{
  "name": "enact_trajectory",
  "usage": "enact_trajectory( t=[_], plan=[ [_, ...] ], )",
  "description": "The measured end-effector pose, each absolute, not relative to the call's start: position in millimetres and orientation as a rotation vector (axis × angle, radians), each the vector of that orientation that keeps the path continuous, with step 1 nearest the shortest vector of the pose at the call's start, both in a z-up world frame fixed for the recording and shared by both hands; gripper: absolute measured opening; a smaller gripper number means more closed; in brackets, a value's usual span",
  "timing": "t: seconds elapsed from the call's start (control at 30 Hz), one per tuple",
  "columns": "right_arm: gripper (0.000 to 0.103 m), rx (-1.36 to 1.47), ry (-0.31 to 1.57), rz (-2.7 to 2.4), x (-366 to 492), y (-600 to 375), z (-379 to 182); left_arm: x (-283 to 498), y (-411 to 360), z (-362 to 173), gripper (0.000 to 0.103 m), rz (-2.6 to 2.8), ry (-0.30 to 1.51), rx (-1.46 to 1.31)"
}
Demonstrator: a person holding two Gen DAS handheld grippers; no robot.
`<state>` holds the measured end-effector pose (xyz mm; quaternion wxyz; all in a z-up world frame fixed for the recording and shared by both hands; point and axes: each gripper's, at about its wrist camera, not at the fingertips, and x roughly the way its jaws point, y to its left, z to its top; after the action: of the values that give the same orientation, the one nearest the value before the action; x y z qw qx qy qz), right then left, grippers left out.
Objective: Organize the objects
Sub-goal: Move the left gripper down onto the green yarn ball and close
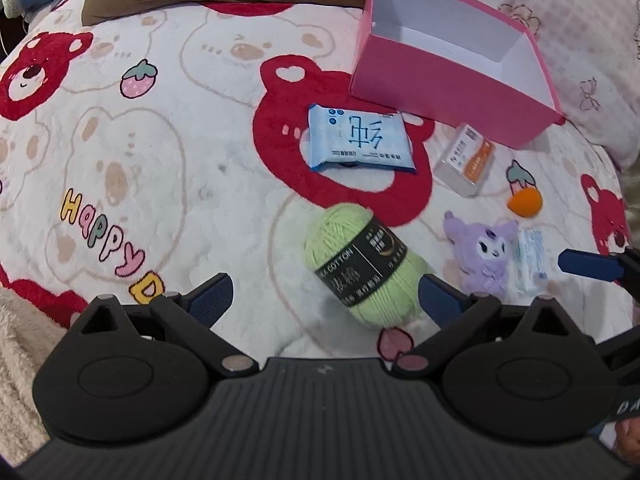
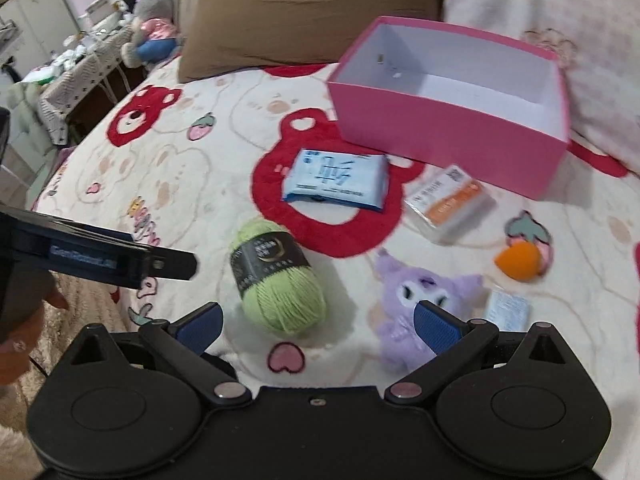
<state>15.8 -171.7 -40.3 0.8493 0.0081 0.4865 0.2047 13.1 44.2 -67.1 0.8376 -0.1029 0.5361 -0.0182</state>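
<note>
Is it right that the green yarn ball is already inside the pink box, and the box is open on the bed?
Not quite. The green yarn ball isn't in the pink box; it lies on the blanket in front of it, near the purple plush toy. The box is open, and the part of its inside that shows is bare. The left wrist view shows this clearly.

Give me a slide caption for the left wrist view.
Open left tongs approach green yarn below an empty pink box.

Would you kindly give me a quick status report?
Both tongs open, empty. Pink box holds none of the items; green yarn nearest left tongs. Nothing in the way.
</note>
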Motion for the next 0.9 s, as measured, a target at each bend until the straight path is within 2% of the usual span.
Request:
enact_trajectory(
  t=[0.27,0.53,0.67,0.9],
  plan=[
    [0.103,-0.002,0.807,0.421,10,-158,-48,23,53,-81,0.101,-0.051,1.107,-0.311],
    [0.102,-0.102,0.934,0.466,23,-144,-74,28,55,-94,0.101,-0.066,1.128,-0.328],
    [0.103,-0.049,1.008,0.481,31,-138,-87,32,57,-102,0.1,-0.084,1.149,-0.384],
    [0.103,-0.222,1.05,0.432,34,-112,-104,33,62,-113,0.1,-0.071,1.136,-0.459]
  ],
)
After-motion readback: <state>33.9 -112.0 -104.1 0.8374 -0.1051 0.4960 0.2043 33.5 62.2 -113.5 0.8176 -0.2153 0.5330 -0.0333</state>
